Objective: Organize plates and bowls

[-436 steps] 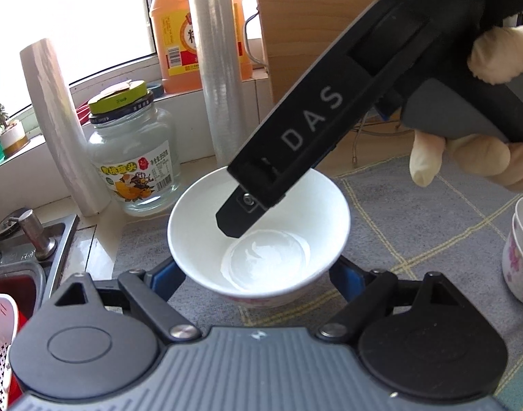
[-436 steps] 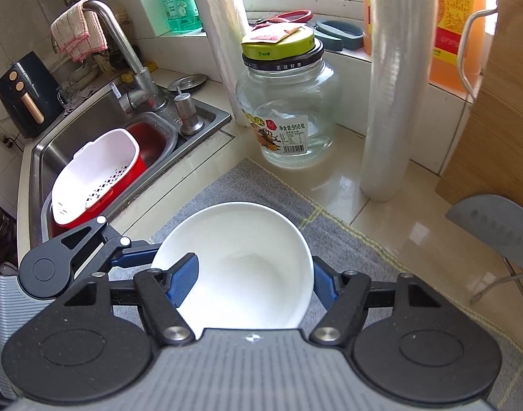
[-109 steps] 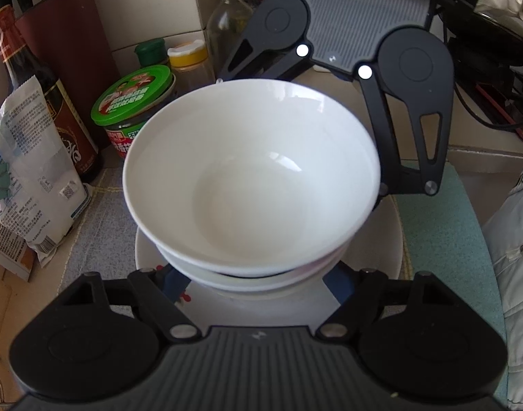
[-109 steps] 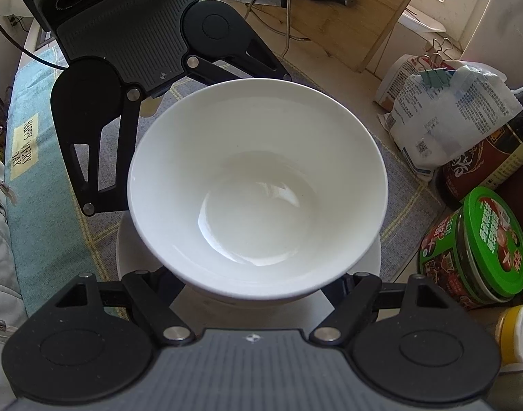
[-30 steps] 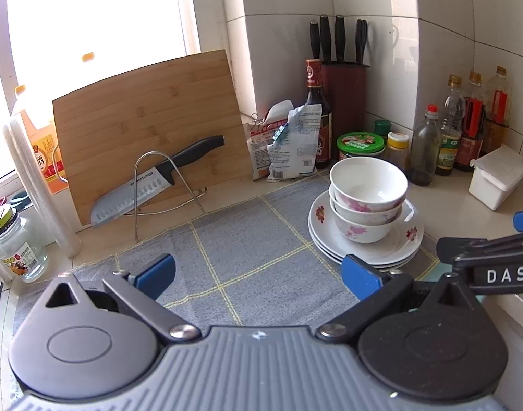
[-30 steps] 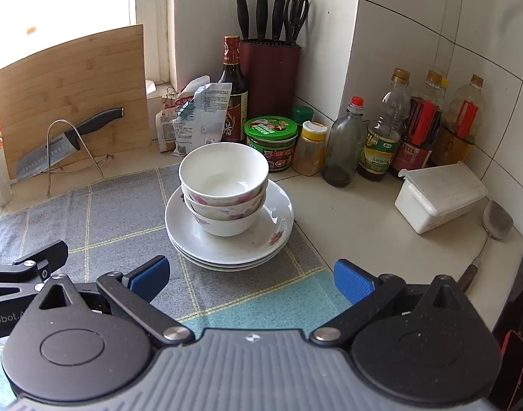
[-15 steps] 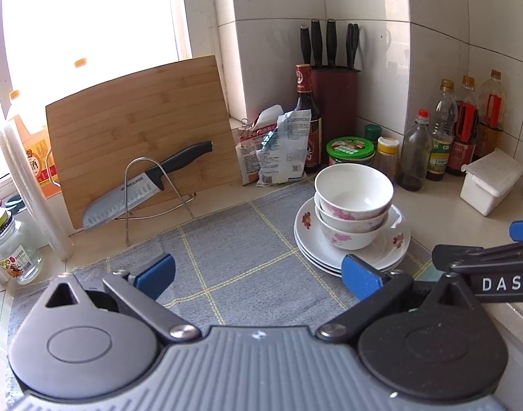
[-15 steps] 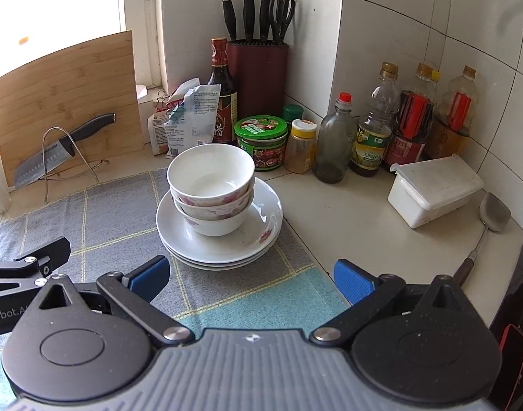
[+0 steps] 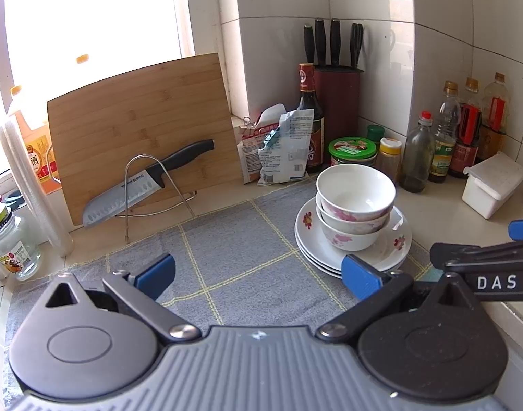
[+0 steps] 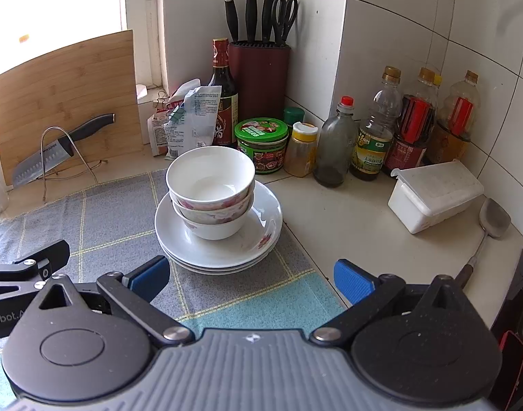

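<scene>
Both claws were spread wide and held nothing. The left claw (image 9: 258, 272) hung over the grey checked mat (image 9: 234, 260) on the desk, its right blue pad just in front of the plates. The right claw (image 10: 251, 279) hovered near the mat's teal edge, the stack just beyond its pads.

Three bowls (image 10: 210, 191) sat nested, upright, on a pile of white plates (image 10: 261, 236) with red flower prints (three plates by the rims, hard to be sure). The pile stood at the mat's right side, near the corner of the tiled wall.

Behind it: a green-lidded jar (image 10: 262, 144), a dark sauce bottle (image 10: 223, 94), a knife block (image 10: 259, 78), crumpled packets (image 10: 189, 123). To the right stood a row of oil bottles (image 10: 412, 123) and a white lidded box (image 10: 434, 195), a metal spatula (image 10: 488, 226) beside it. To the left, a cutting board (image 9: 141, 130) leaned on the wall, a knife (image 9: 141, 185) on a wire rack in front.
</scene>
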